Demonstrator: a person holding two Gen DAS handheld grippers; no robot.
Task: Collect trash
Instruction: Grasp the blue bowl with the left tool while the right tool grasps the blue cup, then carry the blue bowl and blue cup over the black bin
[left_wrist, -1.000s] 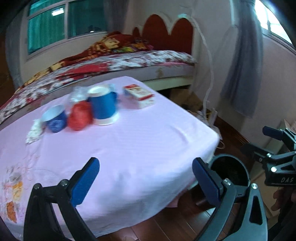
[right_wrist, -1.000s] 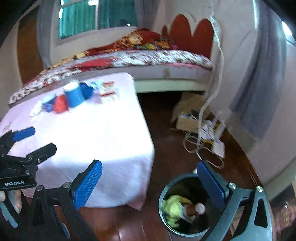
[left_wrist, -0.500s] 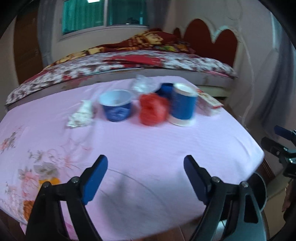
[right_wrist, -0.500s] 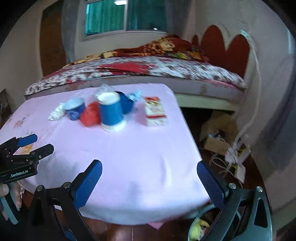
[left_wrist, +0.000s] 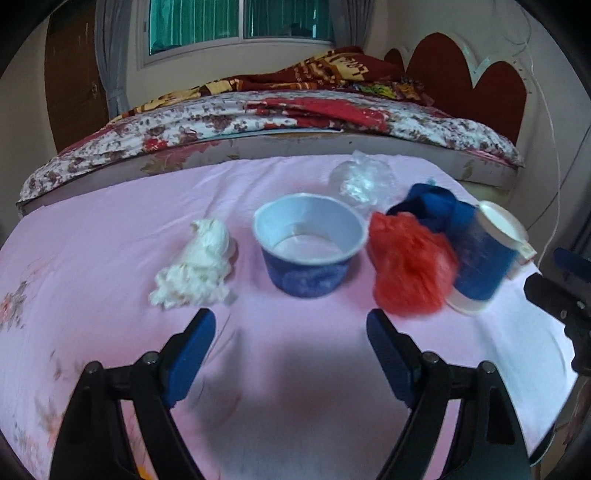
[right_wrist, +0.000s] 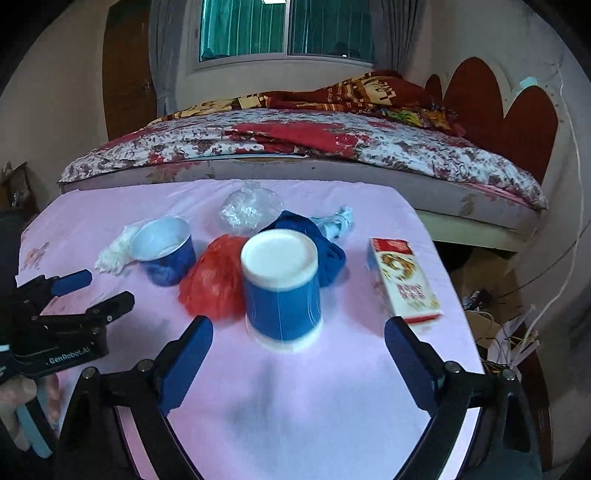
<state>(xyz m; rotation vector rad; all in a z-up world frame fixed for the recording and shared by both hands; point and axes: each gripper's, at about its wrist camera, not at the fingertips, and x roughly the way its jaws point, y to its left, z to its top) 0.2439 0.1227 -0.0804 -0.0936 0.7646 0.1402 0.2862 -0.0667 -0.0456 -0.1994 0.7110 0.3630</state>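
Observation:
Trash lies on a pink-covered table (left_wrist: 110, 229): a crumpled white tissue (left_wrist: 195, 266), an upright blue paper bowl (left_wrist: 308, 251), a red plastic bag (left_wrist: 406, 266), an upturned blue cup (right_wrist: 282, 284), a clear plastic bag (right_wrist: 251, 210), a blue cloth (right_wrist: 325, 243) and a red-white carton (right_wrist: 402, 280). My left gripper (left_wrist: 290, 328) is open just short of the bowl, with nothing between its fingers. My right gripper (right_wrist: 297, 339) hovers before the upturned cup, its jaws closing a little with nothing between them. It also shows at the left wrist view's right edge (left_wrist: 557, 280).
A bed with a floral quilt (right_wrist: 295, 144) runs behind the table, with a red headboard (right_wrist: 509, 122) at the right. Cardboard and cables (right_wrist: 506, 325) lie on the floor right of the table. A hand (right_wrist: 14, 402) holds the left gripper (right_wrist: 88, 291).
Both views have swung from the floor bin and the table's right edge onto the table, and the trash now looms close. The left jaws have narrowed.

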